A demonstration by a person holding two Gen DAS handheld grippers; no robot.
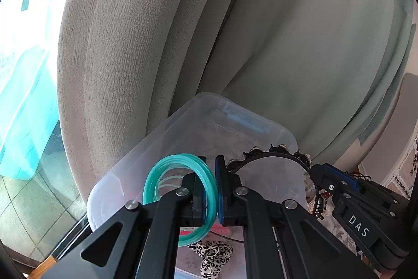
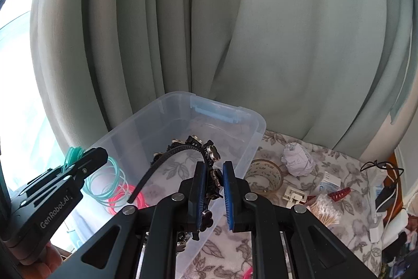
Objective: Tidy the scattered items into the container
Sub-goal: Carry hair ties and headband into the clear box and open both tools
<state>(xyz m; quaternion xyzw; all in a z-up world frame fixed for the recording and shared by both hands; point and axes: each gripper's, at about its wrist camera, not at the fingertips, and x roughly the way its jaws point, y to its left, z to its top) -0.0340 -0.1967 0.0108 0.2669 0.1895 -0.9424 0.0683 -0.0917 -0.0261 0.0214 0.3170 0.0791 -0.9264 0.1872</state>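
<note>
Right wrist view only: floral tablecloth [image 2: 295,190] to the right of the clear plastic container [image 2: 250,119] with loose clutter — tape roll [image 2: 265,175] just beside the container's right wall, crumpled paper ball [image 2: 297,158] behind it, white clip [image 2: 295,196], cotton swabs [image 2: 325,212], red comb piece [image 2: 339,192], chargers and cables at the far right edge. It also shows teal rings [image 2: 109,178] and pink rings [image 2: 125,198] lying on the container floor near its left wall. Left wrist view only: leopard-print scrunchie [image 1: 213,256] low in the container, at the near edge of the frame. Left gripper [image 1: 210,188] is held over the container's near-left corner, pointing toward the curtain [image 1: 300,30], fingers pinching a bundle of teal rings [image 1: 180,198] (rings stand upright, looped around the left finger). Right gripper [image 2: 213,196] is over the container's near-right side, blue pads [image 2: 201,198] closed on a black studded headband [image 2: 183,151] — the band arches up and left above the container interior, its free end pointing down. A bit of the person's hand [image 2: 49,259] shows under the left gripper's body.
</note>
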